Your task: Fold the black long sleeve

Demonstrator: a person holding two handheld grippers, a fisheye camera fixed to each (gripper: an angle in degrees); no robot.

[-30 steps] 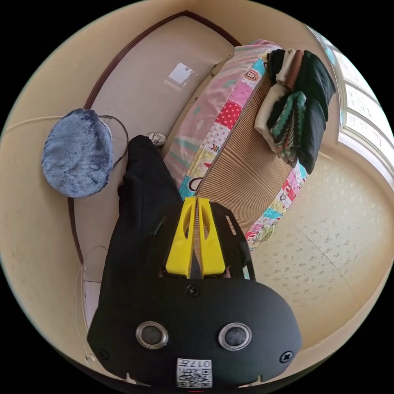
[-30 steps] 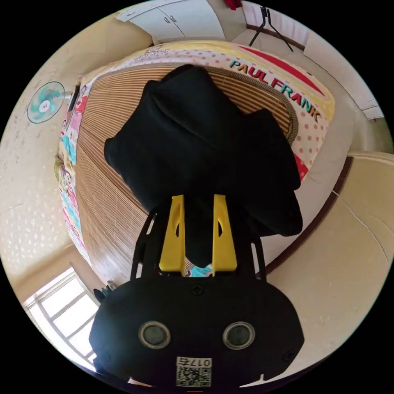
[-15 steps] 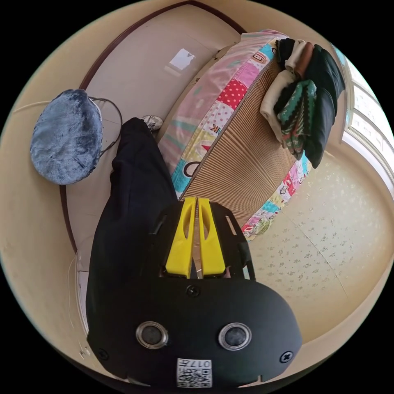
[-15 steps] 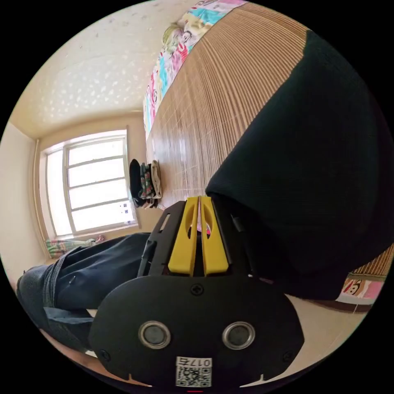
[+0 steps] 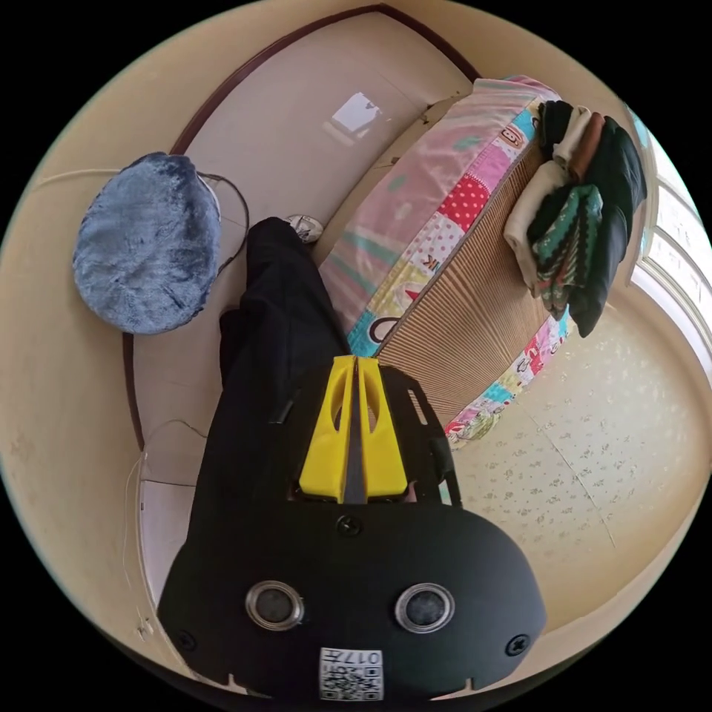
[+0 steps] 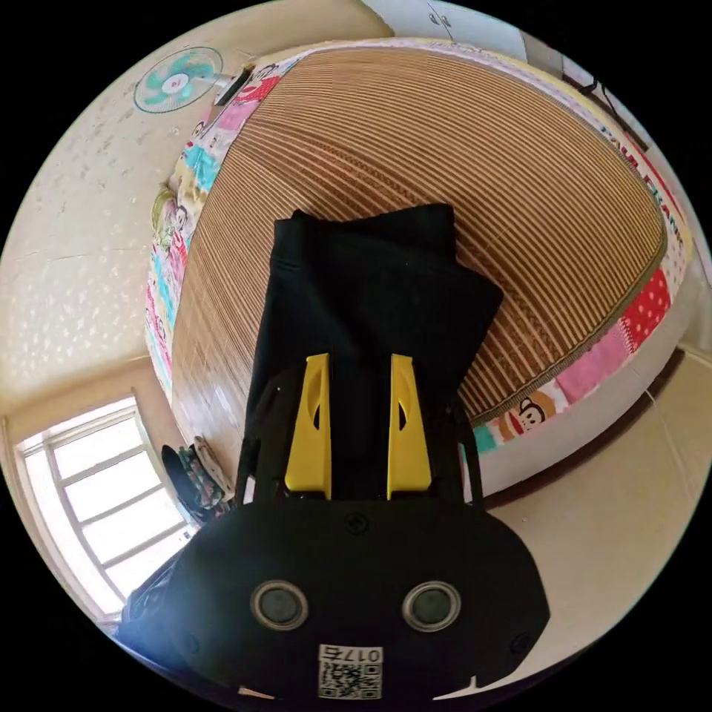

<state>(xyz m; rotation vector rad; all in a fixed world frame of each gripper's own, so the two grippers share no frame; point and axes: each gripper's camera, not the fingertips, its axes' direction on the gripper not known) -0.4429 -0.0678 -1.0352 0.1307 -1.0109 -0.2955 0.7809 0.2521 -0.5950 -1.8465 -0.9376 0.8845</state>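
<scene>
The right gripper [image 6: 359, 363], closed half a second ago, now has its jaws spread apart over the black long sleeve [image 6: 371, 297], which lies folded on the bed's woven mat [image 6: 519, 185]. The left gripper [image 5: 355, 365] has its jaws together, holding nothing, beside the person's black trouser leg [image 5: 274, 319], with a pile of folded clothes [image 5: 578, 215] at the bed's far end.

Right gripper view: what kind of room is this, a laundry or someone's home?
Most likely a bedroom in a home. A bed with a patchwork cartoon sheet carries a woven bamboo mat; folded clothes are stacked on it, with a window and a standing fan nearby.
</scene>
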